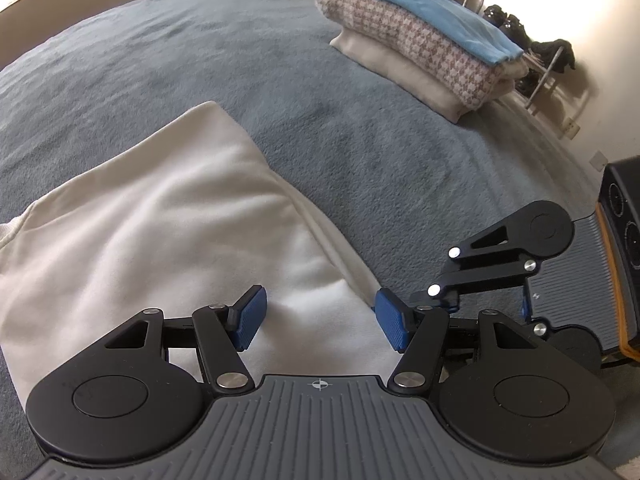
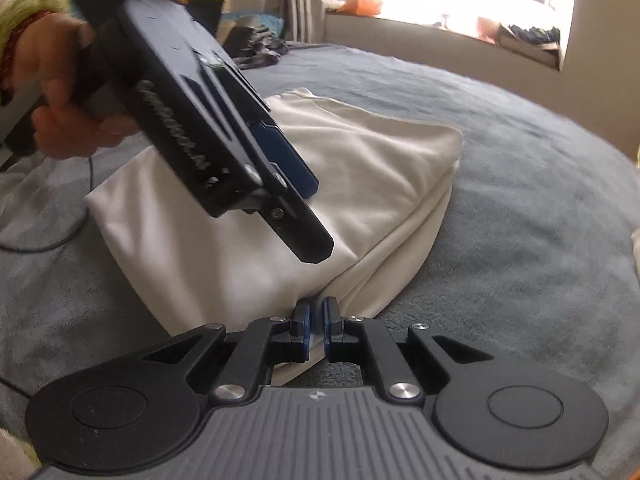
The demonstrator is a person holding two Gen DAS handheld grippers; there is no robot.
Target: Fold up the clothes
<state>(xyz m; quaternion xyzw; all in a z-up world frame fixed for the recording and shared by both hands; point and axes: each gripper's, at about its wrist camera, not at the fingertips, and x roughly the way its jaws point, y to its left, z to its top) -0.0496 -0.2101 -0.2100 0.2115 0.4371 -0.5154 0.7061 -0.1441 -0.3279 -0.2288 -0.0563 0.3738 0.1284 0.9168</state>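
Right wrist view: the right claw (image 2: 316,320) is clamped on the near edge of the white garment (image 2: 360,184), a strip of cloth visibly pinched between its blue pads. The left claw (image 2: 304,216) hangs over the middle of the same garment, angled downward, held by a hand (image 2: 68,92).

Left wrist view: the left claw (image 1: 320,318) stands apart, pads clear of the fabric, nothing between them. The right claw (image 1: 448,300) sits just beside it at the garment's right edge.

Location: the white garment (image 1: 168,216) lies on the bed (image 1: 360,152), on the grey-blue blanket, toward the near edge.

Progress, judged: the garment already lies in stacked layers with a rounded fold along its far side, so at least one fold appears made. A further fold, or transfer to the stack, appears to remain. A stack of folded clothes (image 1: 420,40) rests at the bed's far right corner: three items, finished.

Clearance: open blanket lies between garment and stack, and toward the far edge, giving ample room to carry or turn the cloth. A dark cable (image 2: 60,236) trails on the blanket beside the garment's left side; possible snag. A black box (image 1: 624,208) stands off the bed's right edge, close to the right claw.
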